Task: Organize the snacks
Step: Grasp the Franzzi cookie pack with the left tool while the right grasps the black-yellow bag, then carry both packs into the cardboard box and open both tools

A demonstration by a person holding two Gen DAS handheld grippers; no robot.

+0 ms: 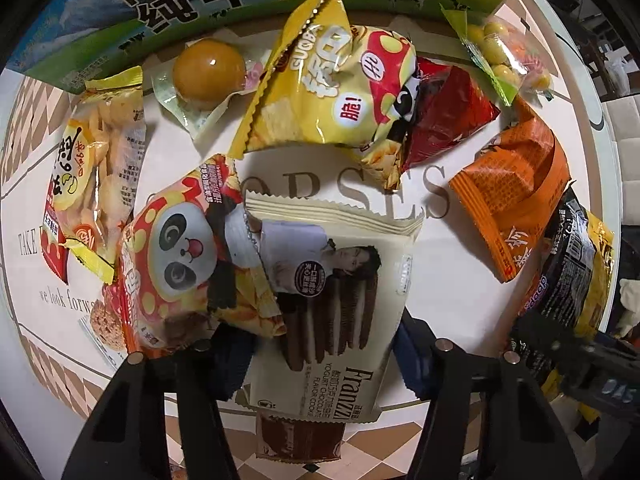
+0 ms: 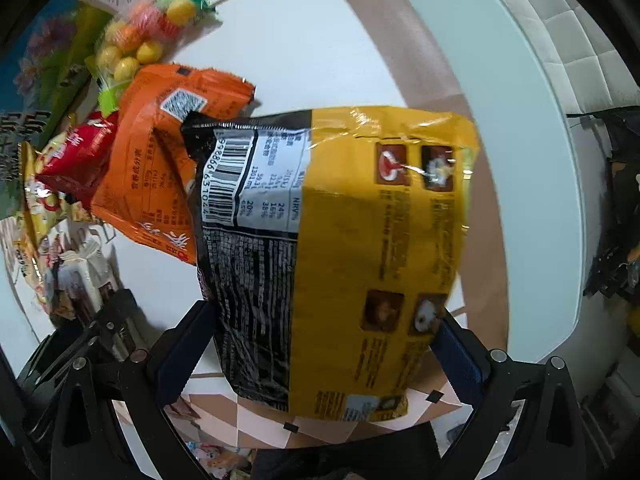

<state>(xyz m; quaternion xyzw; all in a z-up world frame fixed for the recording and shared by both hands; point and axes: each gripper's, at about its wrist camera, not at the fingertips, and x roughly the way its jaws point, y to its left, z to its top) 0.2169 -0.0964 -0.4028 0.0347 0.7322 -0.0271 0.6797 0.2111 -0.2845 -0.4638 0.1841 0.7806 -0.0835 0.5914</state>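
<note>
My left gripper (image 1: 320,344) is shut on a cream Franzzi chocolate cookie pack (image 1: 332,300), held over the round table. My right gripper (image 2: 320,340) is shut on a large yellow and black snack bag (image 2: 340,248), lifted above the table; that bag also shows at the right of the left wrist view (image 1: 572,272). On the table lie a panda chip bag (image 1: 180,264), a yellow chip bag (image 1: 320,92), a red pack (image 1: 448,120), an orange pack (image 1: 516,188) (image 2: 152,160), a candy-ball bag (image 1: 500,56) (image 2: 140,40), a jelly cup (image 1: 208,72) and a rice cracker bag (image 1: 96,172).
A milk carton box (image 1: 160,8) stands at the table's far edge. The white round table (image 2: 304,48) has a brown checkered rim band. A white cushioned seat (image 2: 580,52) lies beyond it on the right. A brown snack pack (image 1: 300,440) lies below the cookie pack.
</note>
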